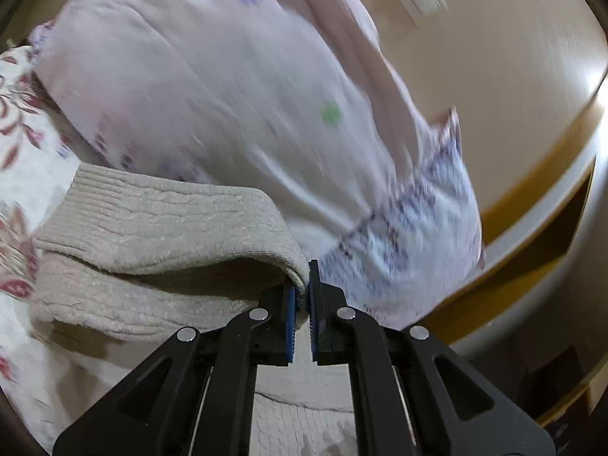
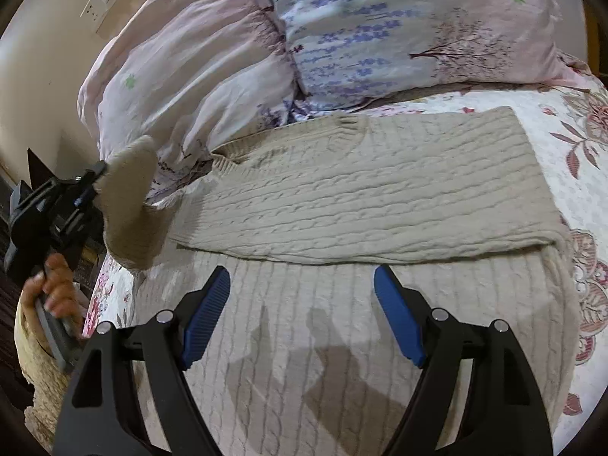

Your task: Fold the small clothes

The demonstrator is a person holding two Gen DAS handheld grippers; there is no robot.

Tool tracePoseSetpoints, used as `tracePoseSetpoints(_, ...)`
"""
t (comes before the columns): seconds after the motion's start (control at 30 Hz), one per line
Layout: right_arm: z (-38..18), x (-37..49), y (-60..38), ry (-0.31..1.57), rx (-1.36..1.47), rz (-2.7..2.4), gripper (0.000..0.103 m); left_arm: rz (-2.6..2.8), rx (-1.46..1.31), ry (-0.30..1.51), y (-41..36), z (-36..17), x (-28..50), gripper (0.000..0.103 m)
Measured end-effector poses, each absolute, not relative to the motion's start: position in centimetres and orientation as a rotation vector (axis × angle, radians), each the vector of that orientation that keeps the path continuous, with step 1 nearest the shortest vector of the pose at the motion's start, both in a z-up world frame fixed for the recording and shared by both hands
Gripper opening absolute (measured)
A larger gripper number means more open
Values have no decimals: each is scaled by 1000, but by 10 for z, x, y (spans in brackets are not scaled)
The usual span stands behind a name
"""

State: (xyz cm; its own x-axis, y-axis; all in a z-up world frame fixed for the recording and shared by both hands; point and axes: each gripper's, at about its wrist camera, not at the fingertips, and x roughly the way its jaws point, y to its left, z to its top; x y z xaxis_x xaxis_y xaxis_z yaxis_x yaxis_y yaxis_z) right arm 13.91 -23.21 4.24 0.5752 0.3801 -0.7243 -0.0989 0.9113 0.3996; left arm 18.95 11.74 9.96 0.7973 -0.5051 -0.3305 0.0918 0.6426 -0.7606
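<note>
Blue-padded right tongs [image 2: 302, 311] hang nearest the lens, their fingers spread wide with nothing between them, just above the near half of the beige knit sweater [image 2: 364, 190] that lies flat on the bed [image 2: 570, 140]. Its body stretches across the view from side to side, with one fold edge running straight ahead of these tongs, beyond their tips.

Off to the left side, the left tongs [image 1: 306, 288] are pinched tight on the end of the sweater's sleeve [image 1: 163, 224], which they hold raised off the bed beside the flowered pillows [image 2: 342, 45]. In the left wrist view the pillows are smeared by blur, so exactly how much cloth sits between the pads is hard to judge.

What the coming move turns on: the sleeve lies out to the left of the body, so it would have to travel rightward, across the sweater's long axis. That makes the left hand [image 2: 53, 285] the nearer one, while the right tongs sit placed to press or catch the body.
</note>
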Motion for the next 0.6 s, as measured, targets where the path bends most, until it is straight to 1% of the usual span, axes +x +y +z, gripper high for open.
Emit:
tracePoseSetpoints(0.13,42,136,-240,913,342,273,78,-375,-736,601,79,88,197,5)
tracePoseSetpoints(0.23,41,135,-242,908,346,272,78,-391,-700,671,53,69,201,5)
tracePoseSetpoints(0.4,44,134,-242,901,334,273,78,-402,-667,786,32,40,206,5)
tracePoseSetpoints(0.5,51,136,-239,889,304,269,78,-431,-650,852,29,34,205,6)
tracePoseSetpoints(0.53,54,136,-237,883,296,269,78,-442,-654,863,29,32,203,8)
tracePoseSetpoints(0.57,59,138,-235,871,283,271,78,-461,-664,876,32,31,199,15)
tracePoseSetpoints(0.6,64,139,-232,859,269,278,78,-490,-679,890,38,30,194,19)
